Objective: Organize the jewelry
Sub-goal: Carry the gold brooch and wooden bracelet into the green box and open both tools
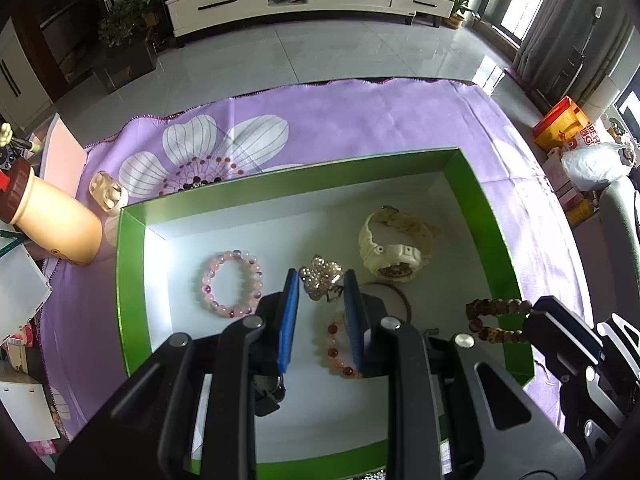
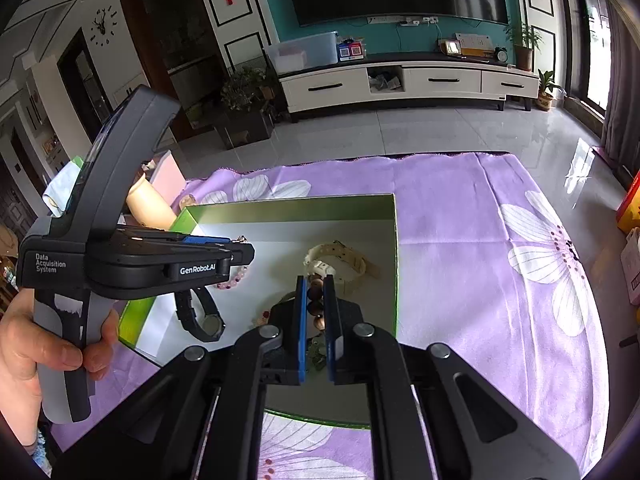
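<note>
A green box (image 1: 472, 192) with a white floor holds a pink bead bracelet (image 1: 232, 283), a pearl flower brooch (image 1: 322, 278), a cream watch (image 1: 394, 240), an orange-red bead bracelet (image 1: 334, 350) and a black watch (image 2: 200, 314). My left gripper (image 1: 320, 280) is open and empty, hanging over the box with the brooch between its fingers' line. My right gripper (image 2: 315, 282) is shut on a brown wooden bead bracelet (image 1: 496, 318) and holds it above the box's right side. The cream watch also shows in the right wrist view (image 2: 336, 260).
The box (image 2: 396, 264) lies on a purple floral cloth (image 1: 360, 120). A cream bottle with a brown cap (image 1: 52, 216) and a small cream case (image 1: 106, 191) stand left of the box. Papers and packets lie at both table edges.
</note>
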The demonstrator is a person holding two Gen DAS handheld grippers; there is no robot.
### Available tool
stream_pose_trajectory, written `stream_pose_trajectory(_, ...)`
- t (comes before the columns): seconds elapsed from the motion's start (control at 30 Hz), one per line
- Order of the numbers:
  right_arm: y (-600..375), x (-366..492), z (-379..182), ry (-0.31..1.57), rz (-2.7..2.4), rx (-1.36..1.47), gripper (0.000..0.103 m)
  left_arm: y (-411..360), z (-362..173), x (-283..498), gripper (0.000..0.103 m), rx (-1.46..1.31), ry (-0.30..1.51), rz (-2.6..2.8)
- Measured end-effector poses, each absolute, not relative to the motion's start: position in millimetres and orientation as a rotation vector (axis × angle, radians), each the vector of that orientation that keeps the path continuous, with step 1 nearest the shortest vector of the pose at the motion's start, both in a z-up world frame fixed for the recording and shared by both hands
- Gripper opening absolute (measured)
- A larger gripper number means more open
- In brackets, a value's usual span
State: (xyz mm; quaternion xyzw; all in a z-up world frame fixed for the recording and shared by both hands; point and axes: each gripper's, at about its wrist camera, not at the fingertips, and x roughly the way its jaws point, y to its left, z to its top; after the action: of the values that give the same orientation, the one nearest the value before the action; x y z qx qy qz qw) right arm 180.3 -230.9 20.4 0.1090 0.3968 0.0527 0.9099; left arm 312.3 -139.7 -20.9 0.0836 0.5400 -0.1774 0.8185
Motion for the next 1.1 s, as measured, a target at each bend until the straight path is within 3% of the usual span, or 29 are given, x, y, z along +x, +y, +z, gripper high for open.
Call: stream_pose_trajectory(1.1, -231.8, 201.6, -13.0, 0.909, 0.076, 0.199, 0.007, -149.2, -60.1, 331.3, 0.023, 0.273, 1.245, -0.312)
